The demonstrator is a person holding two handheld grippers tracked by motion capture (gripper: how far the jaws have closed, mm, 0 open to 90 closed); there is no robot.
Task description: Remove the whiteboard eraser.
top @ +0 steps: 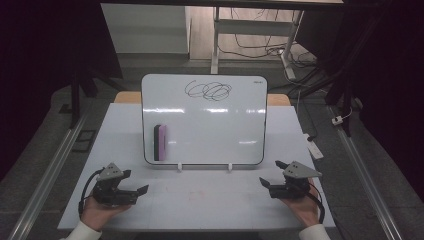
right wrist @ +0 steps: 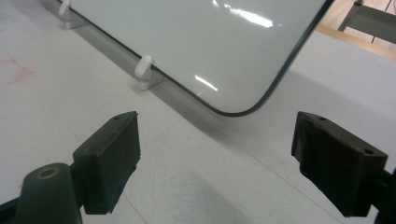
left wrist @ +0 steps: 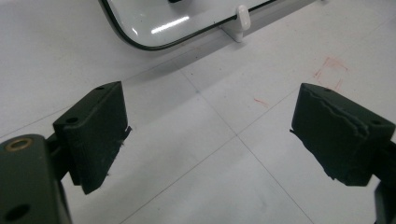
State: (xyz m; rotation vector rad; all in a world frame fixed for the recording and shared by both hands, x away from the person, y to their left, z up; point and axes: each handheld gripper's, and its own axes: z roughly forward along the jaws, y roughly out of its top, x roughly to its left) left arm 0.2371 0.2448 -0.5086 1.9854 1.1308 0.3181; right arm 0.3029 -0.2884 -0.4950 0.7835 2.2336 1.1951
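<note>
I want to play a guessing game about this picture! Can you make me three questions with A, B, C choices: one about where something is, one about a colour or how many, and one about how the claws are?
1. Where is the eraser?
A. On the whiteboard's lower left part
B. In the right claw
C. On the floor

2. How many white clips hold up the whiteboard at its bottom edge?
A. One
B. Two
C. Five

3. How are the left claw and the right claw?
A. Both open and empty
B. Both shut on a pen
C. One open, one holding the eraser

Answers:
1. A, the purple and black eraser sits on the board near its lower left corner.
2. B, two small white clips show under the board in the high view.
3. A, each gripper view shows wide jaws with only bare table between them.
</note>
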